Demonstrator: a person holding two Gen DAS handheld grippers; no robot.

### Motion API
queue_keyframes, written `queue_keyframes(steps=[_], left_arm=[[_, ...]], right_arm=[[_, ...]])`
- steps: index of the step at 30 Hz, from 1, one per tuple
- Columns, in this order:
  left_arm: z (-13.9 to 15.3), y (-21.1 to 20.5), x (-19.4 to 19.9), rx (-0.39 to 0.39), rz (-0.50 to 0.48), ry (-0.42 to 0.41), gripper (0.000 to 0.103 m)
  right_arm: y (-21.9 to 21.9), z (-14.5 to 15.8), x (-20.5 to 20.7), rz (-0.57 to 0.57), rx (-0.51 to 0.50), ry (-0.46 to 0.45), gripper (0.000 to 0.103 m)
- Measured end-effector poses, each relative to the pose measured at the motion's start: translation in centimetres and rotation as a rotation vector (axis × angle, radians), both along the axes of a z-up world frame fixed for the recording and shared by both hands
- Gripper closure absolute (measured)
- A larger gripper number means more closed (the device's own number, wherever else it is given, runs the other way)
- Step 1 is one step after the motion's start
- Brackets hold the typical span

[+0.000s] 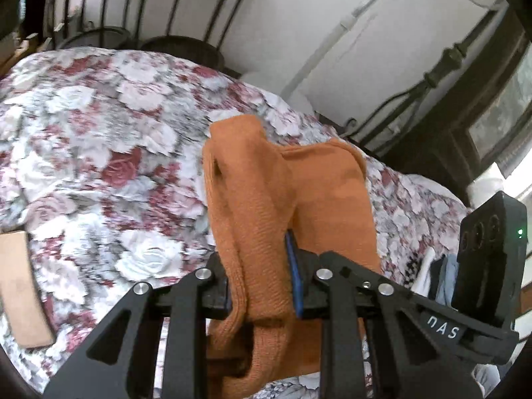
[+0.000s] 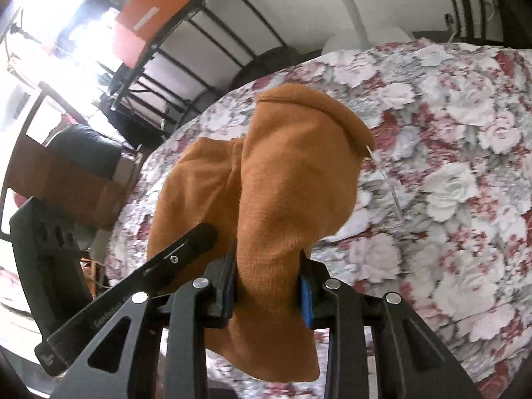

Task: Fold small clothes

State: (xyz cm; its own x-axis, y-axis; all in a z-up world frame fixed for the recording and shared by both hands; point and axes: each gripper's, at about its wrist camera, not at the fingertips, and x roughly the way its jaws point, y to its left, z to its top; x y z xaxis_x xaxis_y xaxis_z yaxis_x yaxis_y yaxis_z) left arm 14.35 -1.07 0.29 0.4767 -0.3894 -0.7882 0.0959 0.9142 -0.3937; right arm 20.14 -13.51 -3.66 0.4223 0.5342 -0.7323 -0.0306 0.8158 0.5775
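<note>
An orange knitted garment (image 1: 262,206) hangs bunched above a bed with a floral cover (image 1: 99,139). My left gripper (image 1: 262,286) is shut on a thick fold of it, its blue pads pressed against the cloth. In the right wrist view the same orange garment (image 2: 286,186) drapes over and between the fingers of my right gripper (image 2: 269,286), which is shut on it. The other gripper's black body shows at the right edge of the left view (image 1: 488,252) and at the left of the right view (image 2: 46,259). The garment's lower part is hidden behind the grippers.
The floral bed cover (image 2: 449,166) fills most of both views. A black metal bed frame (image 2: 199,43) and white wall stand behind. A brown flat card (image 1: 20,289) lies on the bed at left. Other small clothes (image 1: 435,276) lie at right. A cardboard box (image 2: 66,183) stands beside the bed.
</note>
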Motion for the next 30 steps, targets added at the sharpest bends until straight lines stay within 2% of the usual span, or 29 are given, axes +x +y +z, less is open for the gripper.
queue_keyframes(steps=[3,6,9,19,24,30], left_arm=[[1.1,1.8,-0.5,0.017,0.067,-0.003,0.081],[2.0,4.3,-0.9,0.002,0.148,-0.002,0.080],[2.4,6.5,-1.3,0.014,0.191,-0.014,0.080],[0.8,16.6,-3.0,0.080,0.318,-0.005,0.080],[1.3,23.2,-3.9,0.100,0.377,-0.028,0.080],[4.0,32.2,-5.6,0.118,0.494,-0.066,0.080]], right_arm=[[2.3,0.2,0.5,0.054,0.021,-0.006,0.072],[4.6,0.3,1.3,0.099,0.071,0.005,0.072],[7.0,0.0,1.8,0.157,0.103,-0.001,0.072],[17.7,-2.8,2.5,0.346,0.199,0.024,0.072],[24.7,-2.0,2.8,0.437,0.208,0.008,0.072],[35.4,0.6,2.8,0.560,0.253,-0.025,0.072]])
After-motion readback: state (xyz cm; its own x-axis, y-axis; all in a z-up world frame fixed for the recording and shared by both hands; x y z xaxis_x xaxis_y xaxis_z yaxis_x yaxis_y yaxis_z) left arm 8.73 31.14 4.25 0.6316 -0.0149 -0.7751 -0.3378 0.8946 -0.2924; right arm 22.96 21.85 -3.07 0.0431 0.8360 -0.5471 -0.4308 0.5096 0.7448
